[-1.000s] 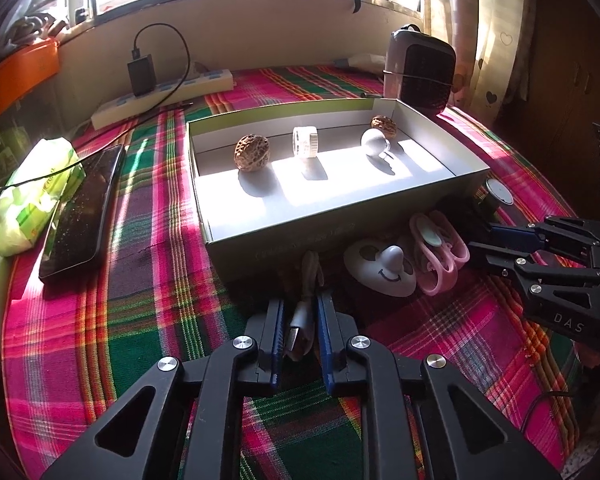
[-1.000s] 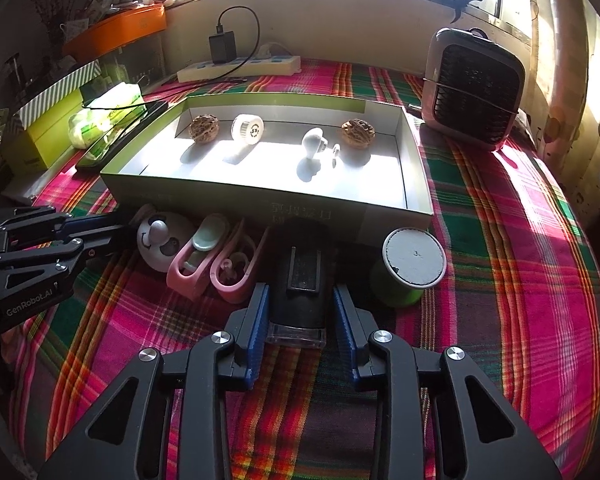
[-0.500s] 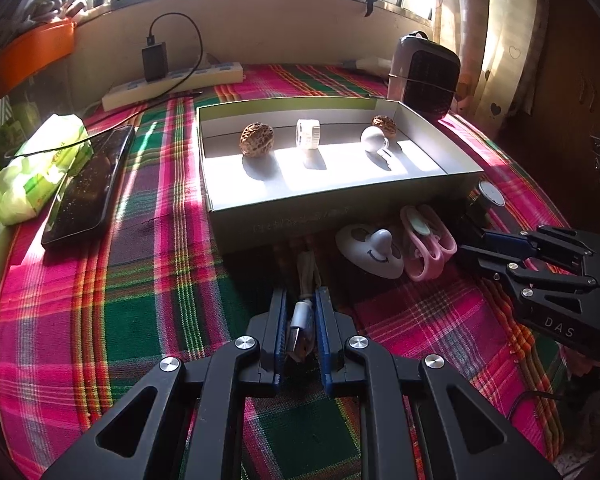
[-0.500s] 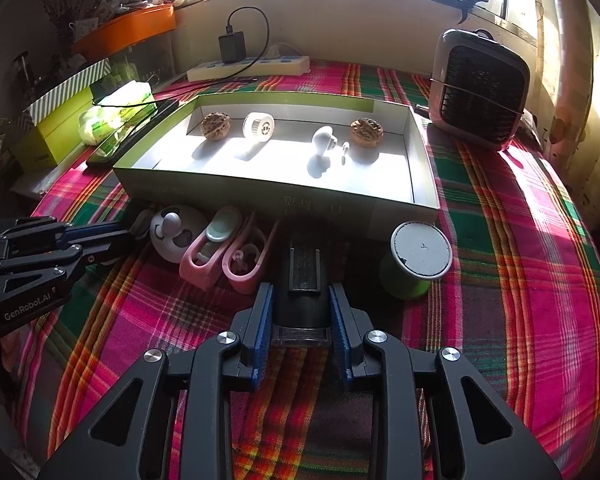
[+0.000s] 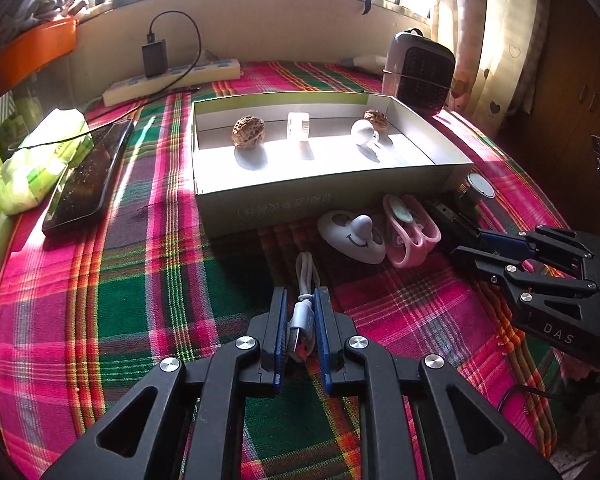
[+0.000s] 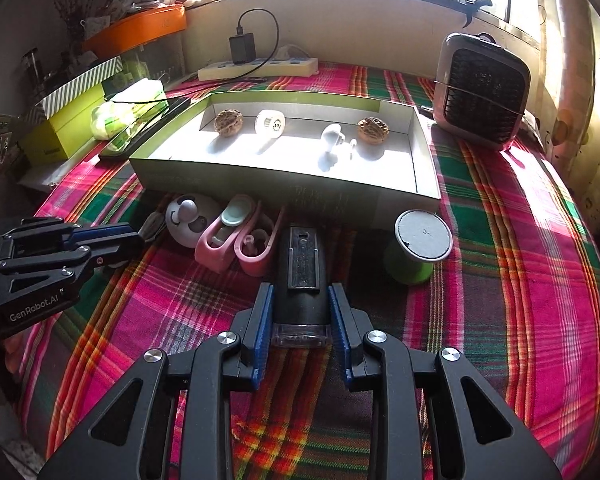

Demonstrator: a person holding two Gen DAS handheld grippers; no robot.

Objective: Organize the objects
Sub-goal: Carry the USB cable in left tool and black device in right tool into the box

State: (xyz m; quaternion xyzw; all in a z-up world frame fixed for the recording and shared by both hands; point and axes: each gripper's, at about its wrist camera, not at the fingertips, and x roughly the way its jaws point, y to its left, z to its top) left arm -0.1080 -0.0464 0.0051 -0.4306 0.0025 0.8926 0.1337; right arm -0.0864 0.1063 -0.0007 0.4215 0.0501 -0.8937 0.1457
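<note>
The open box [image 5: 332, 188] sits mid-worktop toward the far edge and holds two walnuts [image 5: 248, 131], a white roll [image 5: 298, 126] and a white hook [image 5: 363, 132]. My left claw [image 5: 300, 320] is clenched on a grey USB cable [image 5: 303, 312]; my right claw [image 6: 300, 320] grips a black device [image 6: 302, 276]. Both items sit just before the box's near wall. The worktop wears a plaid cloth [image 5: 148, 288]. A heater [image 6: 482, 90] stands at the far right corner, under the window.
</note>
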